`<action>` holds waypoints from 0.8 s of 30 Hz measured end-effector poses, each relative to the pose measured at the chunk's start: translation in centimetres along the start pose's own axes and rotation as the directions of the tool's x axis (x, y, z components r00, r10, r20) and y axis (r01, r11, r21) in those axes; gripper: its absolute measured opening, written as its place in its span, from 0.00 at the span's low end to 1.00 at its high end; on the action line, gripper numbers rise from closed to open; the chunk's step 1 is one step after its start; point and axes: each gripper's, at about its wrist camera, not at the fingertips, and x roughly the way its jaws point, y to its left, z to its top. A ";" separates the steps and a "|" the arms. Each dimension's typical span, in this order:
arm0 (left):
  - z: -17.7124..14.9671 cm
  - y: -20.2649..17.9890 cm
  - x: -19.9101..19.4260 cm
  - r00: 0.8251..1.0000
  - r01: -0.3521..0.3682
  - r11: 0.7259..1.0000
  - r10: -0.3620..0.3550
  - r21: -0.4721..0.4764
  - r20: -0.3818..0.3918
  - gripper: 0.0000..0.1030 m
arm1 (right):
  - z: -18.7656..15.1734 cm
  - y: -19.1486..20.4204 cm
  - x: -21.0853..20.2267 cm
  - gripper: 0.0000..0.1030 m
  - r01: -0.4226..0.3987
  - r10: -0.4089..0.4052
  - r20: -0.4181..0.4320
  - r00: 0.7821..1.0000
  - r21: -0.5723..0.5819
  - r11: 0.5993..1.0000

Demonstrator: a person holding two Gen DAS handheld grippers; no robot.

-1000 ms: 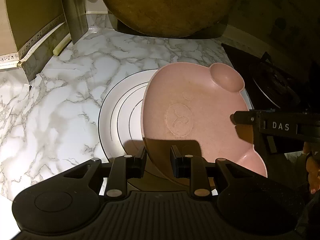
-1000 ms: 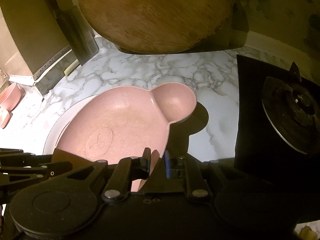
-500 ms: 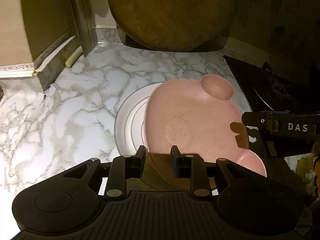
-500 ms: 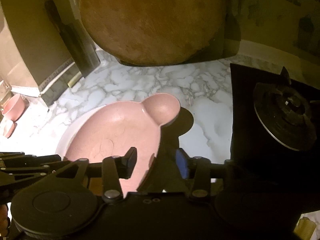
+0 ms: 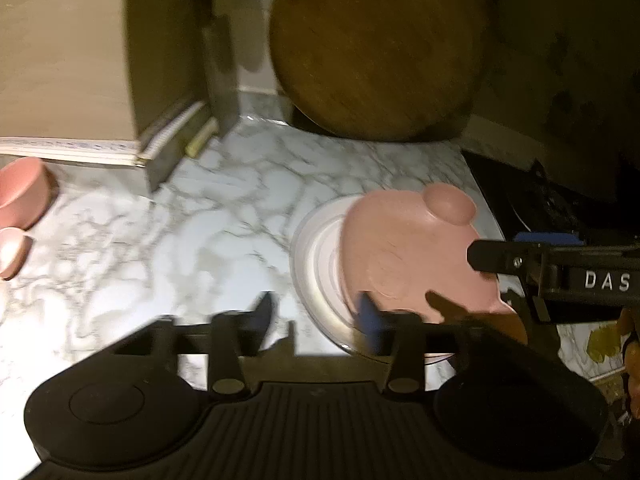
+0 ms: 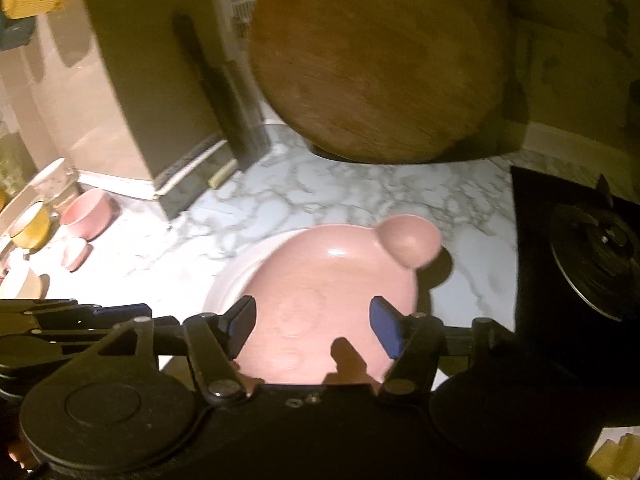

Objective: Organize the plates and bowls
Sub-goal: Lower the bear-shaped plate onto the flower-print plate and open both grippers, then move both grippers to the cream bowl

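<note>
A pink bear-shaped plate (image 5: 404,248) (image 6: 332,280) with round ears lies on a white plate (image 5: 316,256) (image 6: 236,276) on the marble counter. My left gripper (image 5: 316,316) hovers above the white plate's near left edge. Its jaws are opening and nothing is between them. My right gripper (image 6: 312,320) is above the pink plate's near side. Its jaws are opening too, and its blue pads are clear of the plate. The right gripper's arm (image 5: 560,276) crosses the right side of the left wrist view.
A round wooden board (image 6: 380,60) leans at the back. A black stove (image 6: 580,248) lies to the right. At the left stand a pink bowl (image 6: 86,214), a small pink dish (image 6: 76,254), a yellow cup (image 6: 30,224) and a cabinet corner (image 5: 168,148).
Both grippers let go of the pink plate's edge, opened, and drew up and back. The pink plate now rests flat on the white plate. More of the counter's left side shows.
</note>
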 end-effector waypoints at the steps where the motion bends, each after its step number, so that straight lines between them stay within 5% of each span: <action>1: -0.1 0.3 -0.7 1.000 -0.016 1.000 0.016 -0.006 0.022 0.64 | 0.0 0.5 -0.2 0.62 -0.007 0.007 0.004 1.000 -0.005 1.000; 7: -0.6 2.4 -3.4 0.996 -0.059 0.997 0.062 -0.042 0.071 0.65 | -0.4 3.8 -0.9 0.73 -0.063 0.064 0.028 0.998 -0.032 0.998; 14: -1.7 5.9 -6.7 0.981 -0.125 0.986 0.140 -0.113 0.133 0.73 | -0.3 8.0 -1.6 0.98 -0.119 0.126 0.084 0.989 -0.087 0.989; 24: -2.8 11.3 -10.1 0.943 -0.237 0.945 0.279 -0.225 0.183 0.79 | 0.3 14.2 -0.4 0.99 -0.187 0.203 0.103 0.974 -0.143 0.972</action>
